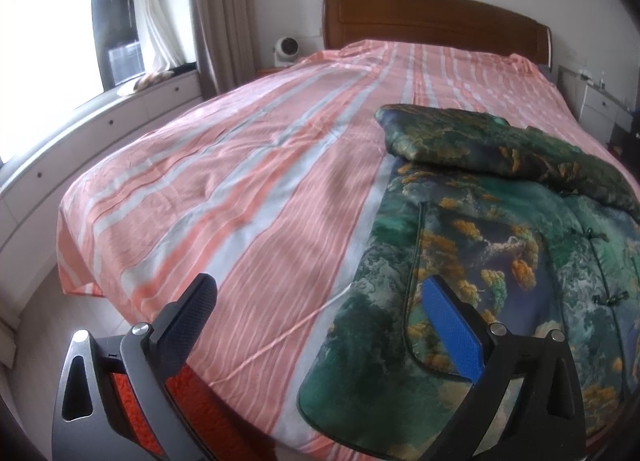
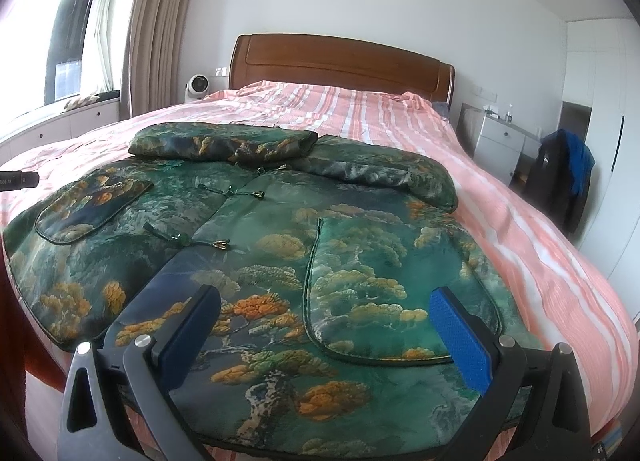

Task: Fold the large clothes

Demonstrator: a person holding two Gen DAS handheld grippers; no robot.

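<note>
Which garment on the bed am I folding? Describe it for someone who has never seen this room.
Start at the wooden headboard and come down the pink striped bedsheet to the foot of the bed. There lies the green jacket, front up, both sleeves folded across its top. Nothing else on the sheet has its orange-and-green tree print, knot buttons or patch pockets.

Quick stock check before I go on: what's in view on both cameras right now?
jacket: 1, green with orange print, flat on the bed's near end, both sleeves folded across its top
bed: 1, pink-and-white striped sheet, brown headboard
fan: 1, white, left of the headboard
curtain: 1, beige, beside the window
nightstand: 1, white, right of the bed
left tool: open, over the bed's near edge at the jacket's left side
right tool: open, over the jacket's hem
</note>
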